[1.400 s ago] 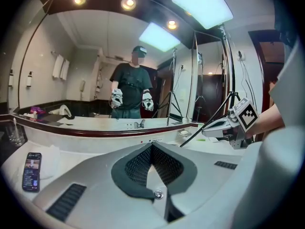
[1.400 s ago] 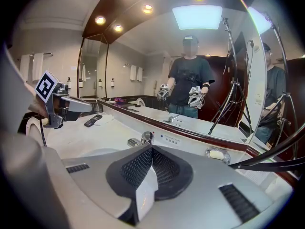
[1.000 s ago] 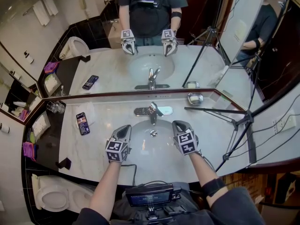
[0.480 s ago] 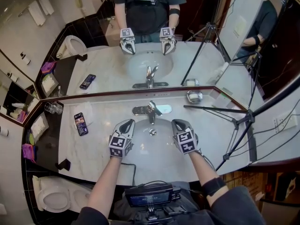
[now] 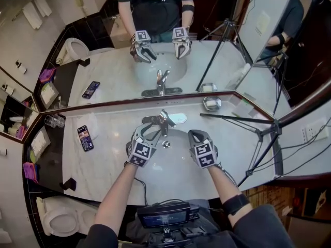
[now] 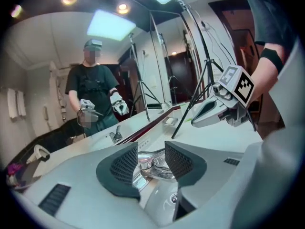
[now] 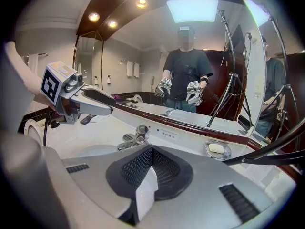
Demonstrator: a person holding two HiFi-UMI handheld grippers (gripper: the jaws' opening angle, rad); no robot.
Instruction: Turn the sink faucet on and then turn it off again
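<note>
Soap (image 7: 215, 148) in dish (image 7: 228, 153), left tool (image 6: 151, 159) just opening, jaws apart short of faucet (image 5: 164, 119), nothing between, right tool (image 7: 151, 152) closed, empty

Faucet (image 5: 164, 119) behind basin (image 5: 174, 160), phone (image 5: 84, 137) left

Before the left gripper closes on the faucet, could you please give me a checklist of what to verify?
1. Left gripper open: ok; its jaws have just been opening and the pads stand apart.
2. Faucet lined up: ok; it shows in the gap between the pads, and they do not press on it.
3. Faucet deep enough between the pads: cannot tell.
4. Right gripper out of the way: ok; shut, empty, to the right of the faucet.
5. Water off: ok; no stream shows falling into the basin.
</note>
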